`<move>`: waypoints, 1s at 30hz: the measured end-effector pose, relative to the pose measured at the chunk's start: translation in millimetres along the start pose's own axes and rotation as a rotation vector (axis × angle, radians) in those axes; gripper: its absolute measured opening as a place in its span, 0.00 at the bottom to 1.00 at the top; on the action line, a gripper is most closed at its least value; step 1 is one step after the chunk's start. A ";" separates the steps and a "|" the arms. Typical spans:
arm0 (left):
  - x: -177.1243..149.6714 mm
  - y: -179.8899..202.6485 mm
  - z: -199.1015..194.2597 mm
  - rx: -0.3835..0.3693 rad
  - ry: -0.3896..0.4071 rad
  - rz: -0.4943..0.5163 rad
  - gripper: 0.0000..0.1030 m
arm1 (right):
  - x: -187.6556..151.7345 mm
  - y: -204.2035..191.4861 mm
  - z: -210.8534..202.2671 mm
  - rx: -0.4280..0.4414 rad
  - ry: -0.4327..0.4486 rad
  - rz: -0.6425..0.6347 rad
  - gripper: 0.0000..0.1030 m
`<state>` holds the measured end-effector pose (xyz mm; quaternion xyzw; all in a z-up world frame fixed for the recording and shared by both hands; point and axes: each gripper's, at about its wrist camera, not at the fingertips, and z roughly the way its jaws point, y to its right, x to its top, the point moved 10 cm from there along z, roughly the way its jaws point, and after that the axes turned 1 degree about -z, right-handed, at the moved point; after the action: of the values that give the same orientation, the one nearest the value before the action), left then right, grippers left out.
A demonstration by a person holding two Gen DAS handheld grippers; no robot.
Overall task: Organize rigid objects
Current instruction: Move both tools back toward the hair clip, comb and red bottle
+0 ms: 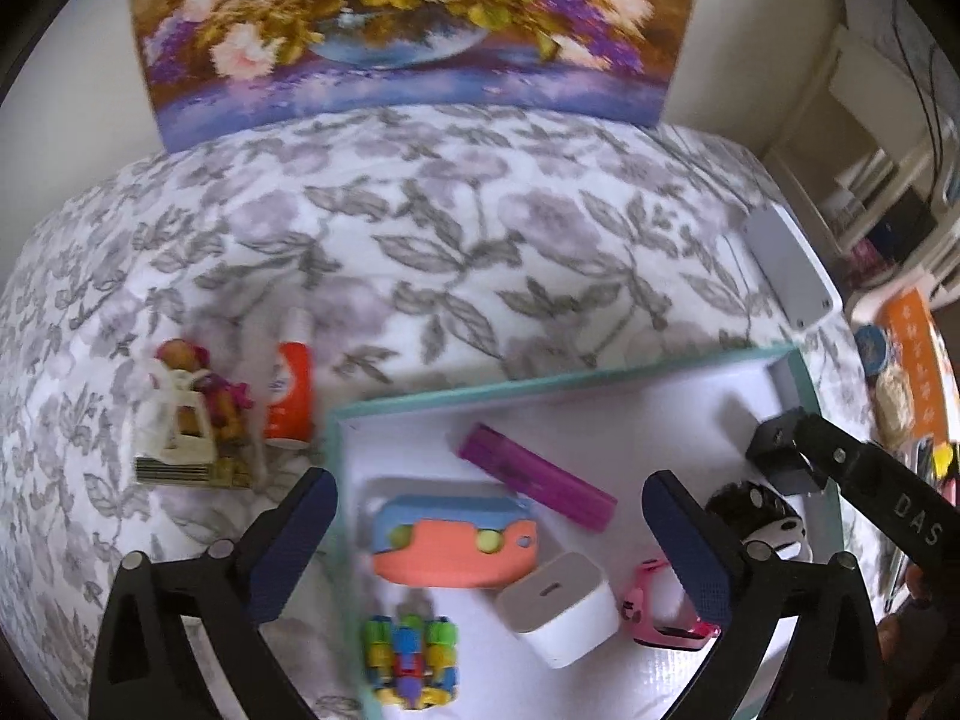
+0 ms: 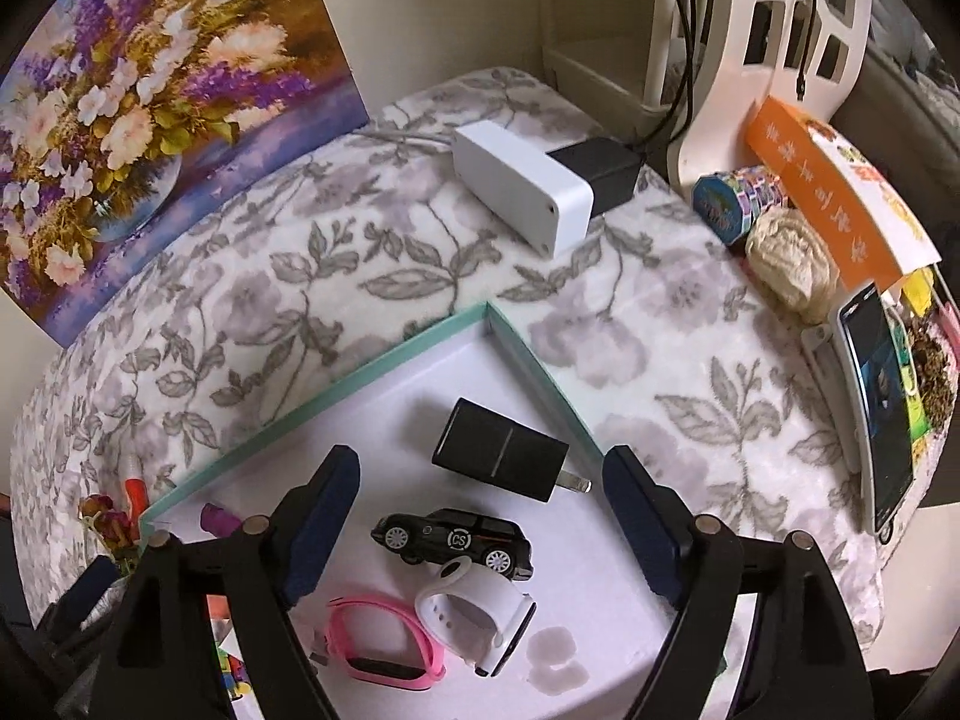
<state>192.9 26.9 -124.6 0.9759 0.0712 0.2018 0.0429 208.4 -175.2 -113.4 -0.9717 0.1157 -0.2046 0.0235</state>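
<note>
A shallow teal-rimmed white tray (image 1: 558, 379) (image 2: 384, 354) lies on a floral blanket. In the left wrist view it holds a purple marker (image 1: 537, 474), a blue-and-orange toy (image 1: 453, 543), a white charger cube (image 1: 561, 606), a pink watch (image 1: 660, 606) and a multicoloured block toy (image 1: 411, 654). My left gripper (image 1: 492, 540) hovers open over them. Left of the tray lie an orange tube (image 1: 291, 387) and a small figure on a white stand (image 1: 186, 420). The right wrist view shows a black plug adapter (image 2: 501, 447), a black toy car (image 2: 456, 537), a white watch (image 2: 480, 618) and the pink watch (image 2: 384, 642). My right gripper (image 2: 480, 534) is open above the car.
A flower painting (image 1: 408, 18) leans at the back. A white power brick (image 2: 519, 186) with a black plug lies beyond the tray. At the right edge stand an orange box (image 2: 834, 180), a phone (image 2: 879, 408), a twine ball (image 2: 792, 258) and a white rack (image 2: 750, 36).
</note>
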 end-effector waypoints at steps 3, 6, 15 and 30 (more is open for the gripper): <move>5.6 -18.4 -6.4 0.030 0.013 -0.040 1.00 | 1.2 -3.9 -4.5 -0.003 0.008 -0.009 0.81; 8.9 -39.8 -13.1 0.051 0.020 -0.082 1.00 | 1.3 -10.4 -8.5 -0.003 0.009 -0.017 0.81; 15.0 -109.6 -39.6 0.114 0.038 -0.195 1.00 | -0.4 -50.8 -28.1 0.010 0.042 -0.098 0.81; 6.5 -243.3 -84.3 0.184 0.090 -0.402 1.00 | -30.1 -165.6 -37.4 0.085 0.025 -0.261 0.81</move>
<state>135.5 272.6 -72.3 0.9319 0.2840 0.2253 -0.0101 202.2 -7.1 -75.5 -0.9740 -0.0202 -0.2227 0.0362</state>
